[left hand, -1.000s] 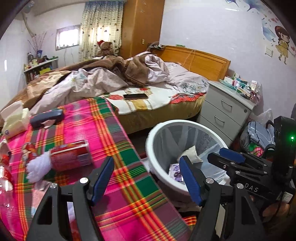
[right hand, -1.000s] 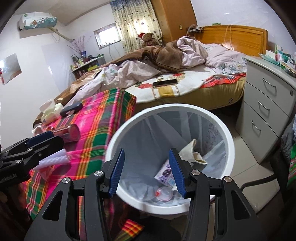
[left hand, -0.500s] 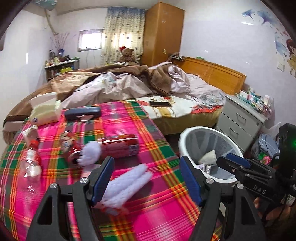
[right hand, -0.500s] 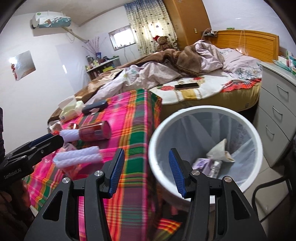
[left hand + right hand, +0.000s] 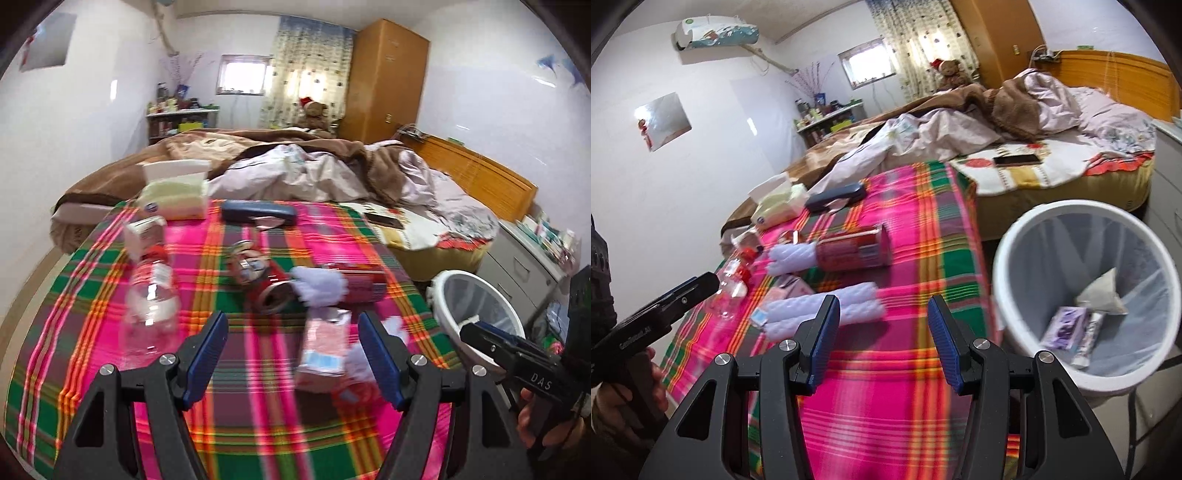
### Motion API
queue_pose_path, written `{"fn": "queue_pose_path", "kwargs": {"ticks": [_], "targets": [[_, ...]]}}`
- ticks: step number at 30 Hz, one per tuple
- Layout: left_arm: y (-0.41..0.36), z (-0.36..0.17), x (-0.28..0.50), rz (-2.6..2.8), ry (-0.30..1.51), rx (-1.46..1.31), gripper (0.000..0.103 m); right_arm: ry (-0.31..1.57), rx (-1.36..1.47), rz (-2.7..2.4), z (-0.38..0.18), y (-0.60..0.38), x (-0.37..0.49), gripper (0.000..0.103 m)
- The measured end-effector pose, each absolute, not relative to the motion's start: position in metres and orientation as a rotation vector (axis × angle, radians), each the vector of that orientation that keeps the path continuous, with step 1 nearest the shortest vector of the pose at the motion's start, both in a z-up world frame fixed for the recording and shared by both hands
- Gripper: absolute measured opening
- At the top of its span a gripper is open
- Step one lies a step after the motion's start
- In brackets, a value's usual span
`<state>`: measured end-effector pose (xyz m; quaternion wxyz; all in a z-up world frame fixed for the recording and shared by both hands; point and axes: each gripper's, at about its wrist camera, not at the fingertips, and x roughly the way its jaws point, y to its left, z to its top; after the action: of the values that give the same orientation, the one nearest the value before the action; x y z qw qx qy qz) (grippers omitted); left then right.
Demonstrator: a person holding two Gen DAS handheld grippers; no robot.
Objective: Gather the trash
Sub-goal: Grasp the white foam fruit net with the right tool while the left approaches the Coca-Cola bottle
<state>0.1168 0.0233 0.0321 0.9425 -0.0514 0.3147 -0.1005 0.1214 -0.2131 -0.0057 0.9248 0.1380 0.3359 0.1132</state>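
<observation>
Both grippers, left gripper [image 5: 293, 354] and right gripper [image 5: 882, 339], released and empty above the desk [image 5: 923, 236], left of the trash bin [image 5: 1008, 254].

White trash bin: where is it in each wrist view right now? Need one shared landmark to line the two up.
Left wrist: white trash bin at the right edge, mid-height, beyond the plaid cloth's right side, partly hidden by the right gripper.
Right wrist: white trash bin fills the lower right, off the plaid cloth, with paper scraps inside.
Shared landmark: the dark blue case at the cloth's far end.
</observation>
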Motion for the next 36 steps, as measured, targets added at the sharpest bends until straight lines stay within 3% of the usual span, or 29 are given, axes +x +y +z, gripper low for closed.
{"fn": "queue_pose_path", "kwargs": {"ticks": [14,20,36], "targets": [[0.092,0.012,0.130,-0.084,0.687,-0.160,0.075,0.820,0.550,0.345,-0.033,-0.187,0.147,0.051],[0.110,0.002,0.146,-0.057,0.715,-0.183,0.075,0.859,0.619,0.356,-0.036,-0.176,0.160,0.059],[0.123,-0.011,0.188,-0.048,0.778,-0.191,0.075,0.951,0.587,0.293,-0.042,-0.162,0.193,0.060]]}}
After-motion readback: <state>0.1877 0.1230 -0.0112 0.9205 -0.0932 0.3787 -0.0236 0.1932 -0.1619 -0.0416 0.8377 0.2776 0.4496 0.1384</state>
